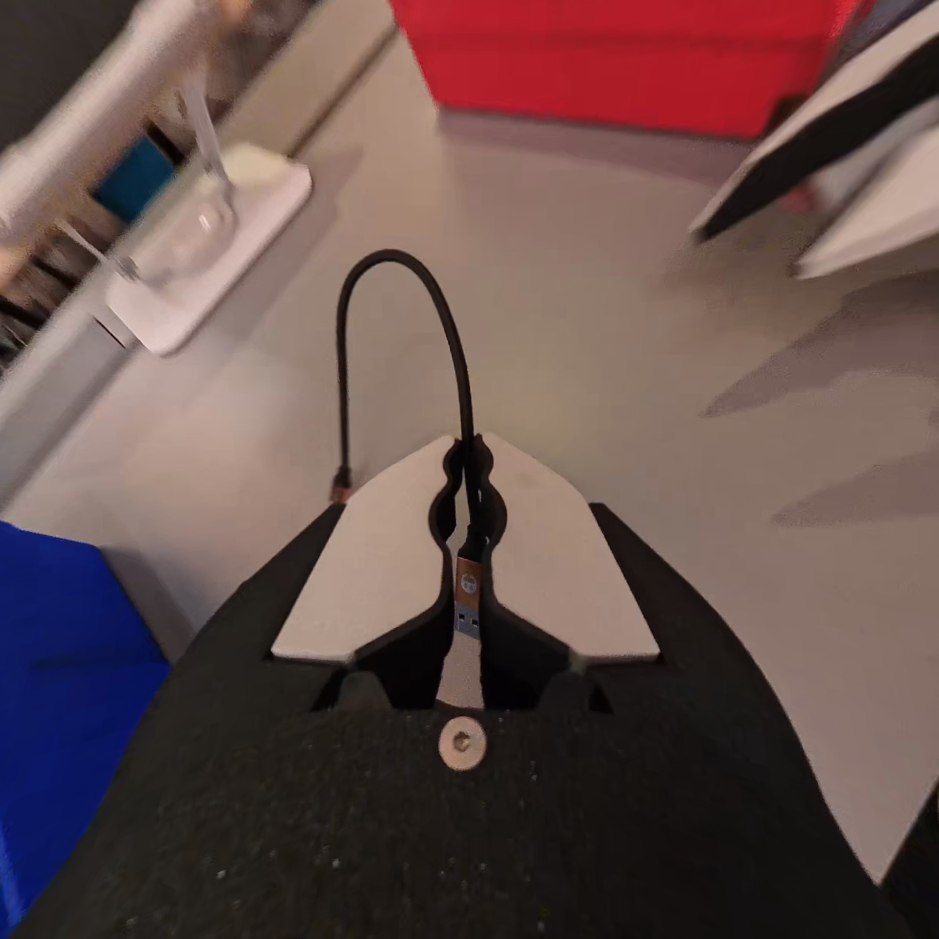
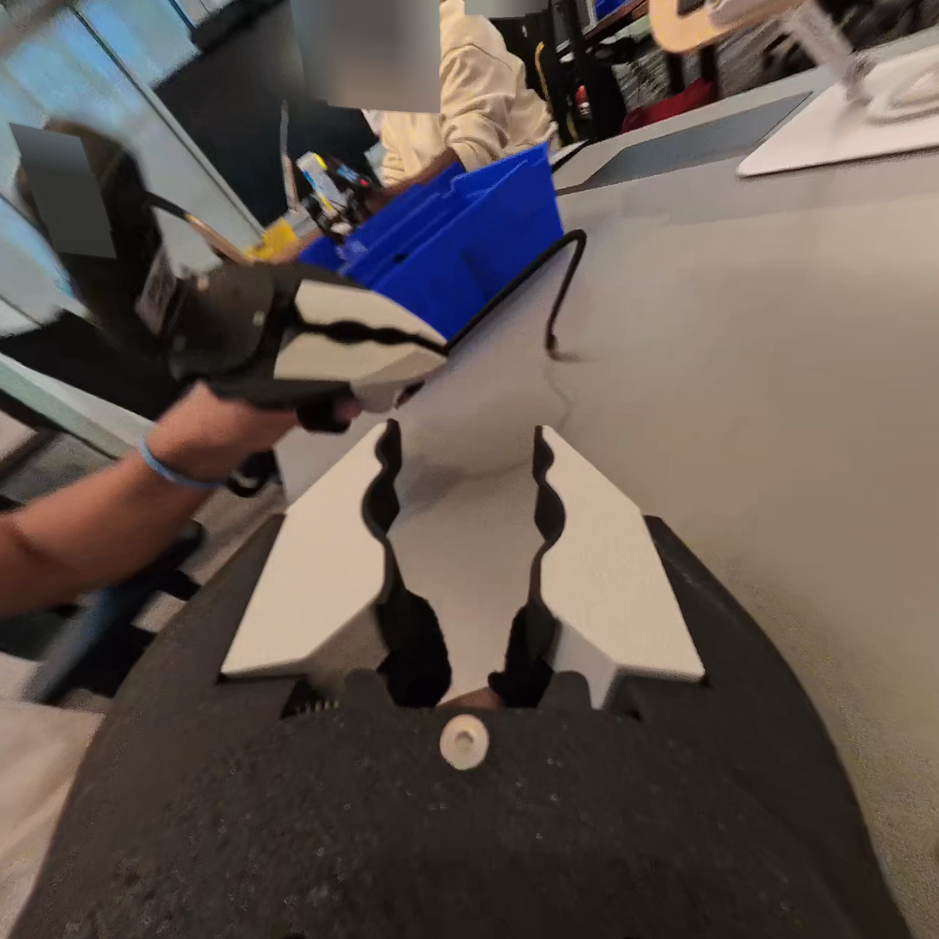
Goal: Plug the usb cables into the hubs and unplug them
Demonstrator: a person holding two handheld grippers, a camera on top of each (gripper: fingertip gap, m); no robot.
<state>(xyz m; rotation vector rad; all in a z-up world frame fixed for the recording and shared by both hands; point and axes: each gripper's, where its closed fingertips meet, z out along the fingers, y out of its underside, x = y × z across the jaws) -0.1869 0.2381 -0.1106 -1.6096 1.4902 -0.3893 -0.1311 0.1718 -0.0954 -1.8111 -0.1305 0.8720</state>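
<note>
The short black cable (image 1: 460, 355) is clenched in the left tool (image 1: 467, 442), its flat plug back between the fingers while the rest arcs forward, the small end hanging just above the grey desk (image 1: 584, 305). The right tool (image 2: 467, 437) hovers released and empty nearby. A blue bin (image 2: 457, 244) sits behind the left tool, and a red box (image 1: 599, 61) stands ahead of it.

Left gripper (image 1: 468, 447) jaws closed on a black USB cable (image 1: 447, 325). USB-A plug (image 1: 468, 604) sits between the jaws toward the camera; cable loops up over the grey desk (image 1: 584, 330), small connector end (image 1: 341, 485) hanging at left. Red bin (image 1: 599, 56) ahead, blue bin (image 1: 66, 660) at left, white stand base (image 1: 213, 274) upper left, blurred.
</note>
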